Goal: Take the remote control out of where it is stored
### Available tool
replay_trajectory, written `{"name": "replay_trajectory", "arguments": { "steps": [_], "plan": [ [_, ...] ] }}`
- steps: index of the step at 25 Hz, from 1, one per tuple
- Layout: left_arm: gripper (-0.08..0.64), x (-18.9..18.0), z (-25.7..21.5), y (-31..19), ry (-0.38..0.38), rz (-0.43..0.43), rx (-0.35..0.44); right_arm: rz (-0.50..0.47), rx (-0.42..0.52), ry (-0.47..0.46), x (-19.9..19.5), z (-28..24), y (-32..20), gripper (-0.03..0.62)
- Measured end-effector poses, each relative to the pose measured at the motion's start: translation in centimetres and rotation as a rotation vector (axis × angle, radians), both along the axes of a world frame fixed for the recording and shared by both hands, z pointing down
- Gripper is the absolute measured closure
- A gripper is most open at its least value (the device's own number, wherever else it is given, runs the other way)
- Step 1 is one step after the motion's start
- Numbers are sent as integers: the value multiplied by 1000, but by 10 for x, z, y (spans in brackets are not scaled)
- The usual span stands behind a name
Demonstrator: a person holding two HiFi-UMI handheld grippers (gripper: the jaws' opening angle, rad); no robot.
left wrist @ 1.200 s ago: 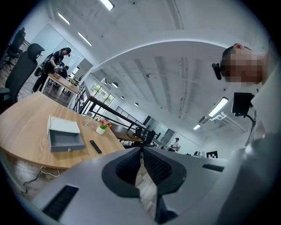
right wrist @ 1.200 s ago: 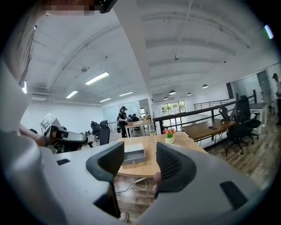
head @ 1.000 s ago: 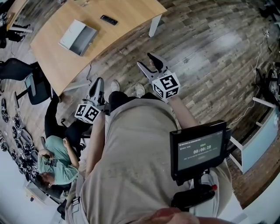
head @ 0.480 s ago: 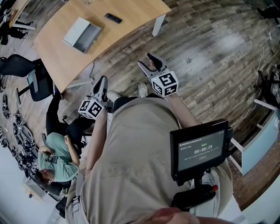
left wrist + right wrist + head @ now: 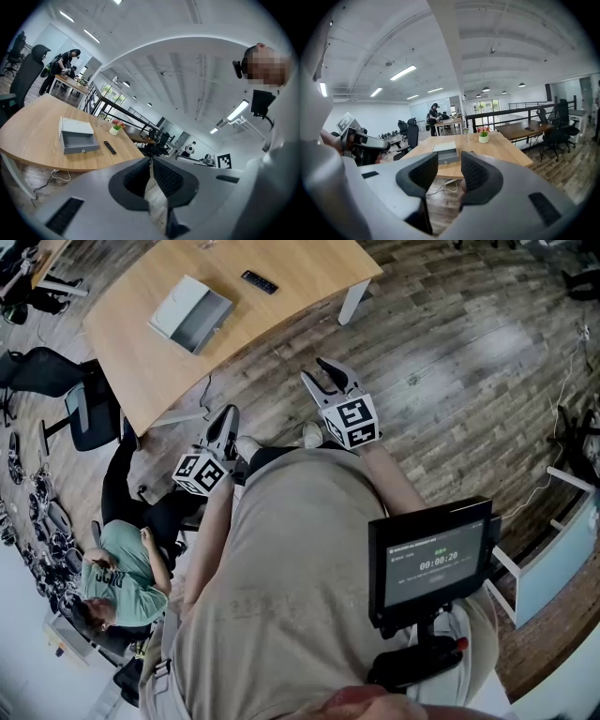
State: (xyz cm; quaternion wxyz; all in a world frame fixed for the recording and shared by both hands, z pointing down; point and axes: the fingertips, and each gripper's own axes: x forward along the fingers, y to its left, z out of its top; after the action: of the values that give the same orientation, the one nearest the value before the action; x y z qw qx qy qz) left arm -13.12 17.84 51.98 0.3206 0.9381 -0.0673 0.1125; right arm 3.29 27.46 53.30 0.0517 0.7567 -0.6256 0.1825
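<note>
The one legible reading is the timer 00:00:20, in pale digits on the dark screen (image 5: pixel 431 563) mounted at the person's chest in the head view (the smaller lines of print around it are too fine to read).

On the table (image 5: pixel 309 268) stands the drawer box (image 5: pixel 192 313), and the remote control (image 5: pixel 260 281) lies on the tabletop near its right side, apart from it and not inside it. A flower pot (image 5: pixel 115 129) stands behind them on the same table. An office chair (image 5: pixel 89 413) is at the left side of the table.
</note>
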Motion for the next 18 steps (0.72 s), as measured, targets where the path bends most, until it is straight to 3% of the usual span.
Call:
{"name": "replay_trajectory", "arguments": {
  "steps": [12, 18],
  "plan": [
    [554, 27, -37, 14, 90, 75, -29, -94, 190, -105, -24, -63, -17, 436],
    [552, 52, -70, 44, 207, 189, -40, -156, 212, -126, -46, -76, -14, 436]
  ]
}}
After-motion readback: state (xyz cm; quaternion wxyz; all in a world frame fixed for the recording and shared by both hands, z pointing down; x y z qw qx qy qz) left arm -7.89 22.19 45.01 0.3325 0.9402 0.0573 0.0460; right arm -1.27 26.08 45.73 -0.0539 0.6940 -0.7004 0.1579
